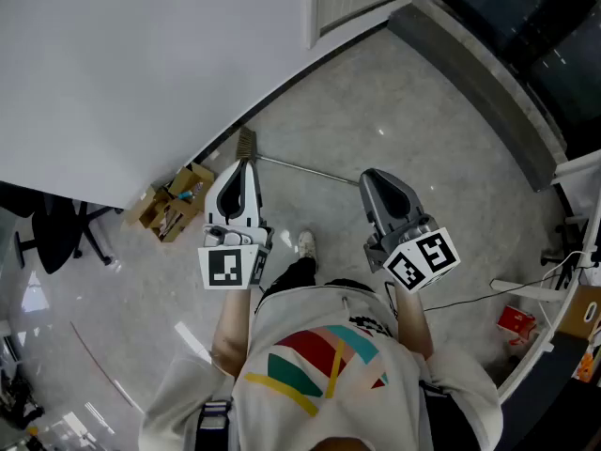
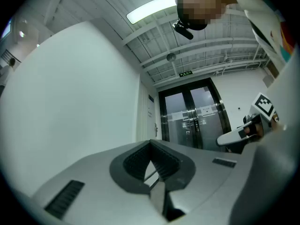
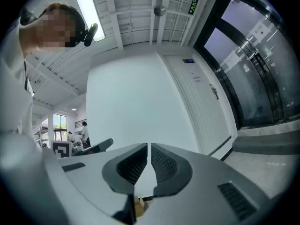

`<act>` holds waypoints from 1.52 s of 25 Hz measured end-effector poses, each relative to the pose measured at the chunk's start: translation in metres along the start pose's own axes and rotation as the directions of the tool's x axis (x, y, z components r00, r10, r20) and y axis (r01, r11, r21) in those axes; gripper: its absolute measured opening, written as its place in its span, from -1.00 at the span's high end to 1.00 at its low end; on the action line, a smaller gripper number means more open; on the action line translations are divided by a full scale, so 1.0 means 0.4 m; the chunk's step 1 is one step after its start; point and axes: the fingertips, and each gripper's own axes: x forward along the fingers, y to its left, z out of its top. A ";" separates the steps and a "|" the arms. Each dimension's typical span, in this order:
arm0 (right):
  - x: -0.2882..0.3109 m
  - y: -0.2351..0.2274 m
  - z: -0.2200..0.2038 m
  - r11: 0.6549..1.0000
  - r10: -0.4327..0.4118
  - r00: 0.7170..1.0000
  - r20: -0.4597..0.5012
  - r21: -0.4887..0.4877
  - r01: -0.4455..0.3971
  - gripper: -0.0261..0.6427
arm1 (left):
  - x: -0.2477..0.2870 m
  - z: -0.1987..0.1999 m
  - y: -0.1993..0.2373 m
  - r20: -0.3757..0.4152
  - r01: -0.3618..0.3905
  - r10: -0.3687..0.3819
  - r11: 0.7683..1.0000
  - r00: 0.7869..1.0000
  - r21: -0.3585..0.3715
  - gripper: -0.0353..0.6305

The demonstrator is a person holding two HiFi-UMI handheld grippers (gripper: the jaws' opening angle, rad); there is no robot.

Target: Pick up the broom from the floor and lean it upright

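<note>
The broom (image 1: 300, 167) lies flat on the grey floor near the white wall, its straw head (image 1: 246, 144) to the left and its thin metal handle running right. Both grippers hang well above it, pointing forward. In the head view my left gripper (image 1: 244, 167) overlaps the broom's head end, and my right gripper (image 1: 369, 177) overlaps the handle's far end. The left gripper (image 2: 151, 143) is shut with nothing between its ribbed pads. The right gripper (image 3: 148, 146) is shut and empty too. Neither touches the broom.
A cardboard box (image 1: 174, 205) with odds and ends sits against the white wall (image 1: 122, 64). A black office chair (image 1: 56, 233) stands at left. A raised grey ledge (image 1: 479, 73) runs along the right, with a red box (image 1: 515, 322) and cables nearby. Glass doors (image 2: 192, 118) are ahead.
</note>
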 end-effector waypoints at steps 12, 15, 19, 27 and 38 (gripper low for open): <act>0.335 -0.245 0.018 1.000 -0.002 0.999 -0.046 0.006 0.003 0.88 | 0.371 -0.122 0.178 -0.010 0.020 -0.020 1.000 1.000 0.016 0.77; 0.381 -0.326 0.036 0.998 0.004 0.999 -0.053 -0.062 -0.007 0.68 | 0.450 -0.137 0.146 -0.031 0.035 -0.033 0.998 0.999 0.050 0.77; 0.395 -0.424 0.090 0.996 0.083 0.994 -0.064 -0.035 -0.086 0.51 | 0.542 -0.123 0.056 -0.033 0.064 -0.063 0.997 0.997 0.053 0.77; 0.524 -0.576 0.058 0.994 0.111 0.990 -0.082 0.019 -0.110 0.50 | 0.715 -0.232 0.140 -0.110 0.120 -0.110 0.989 0.988 0.086 0.44; 0.649 -0.957 -0.527 0.996 0.081 0.980 -0.179 0.057 -0.072 0.50 | 0.796 -1.241 0.196 -0.534 0.557 -0.375 0.799 0.758 0.229 0.44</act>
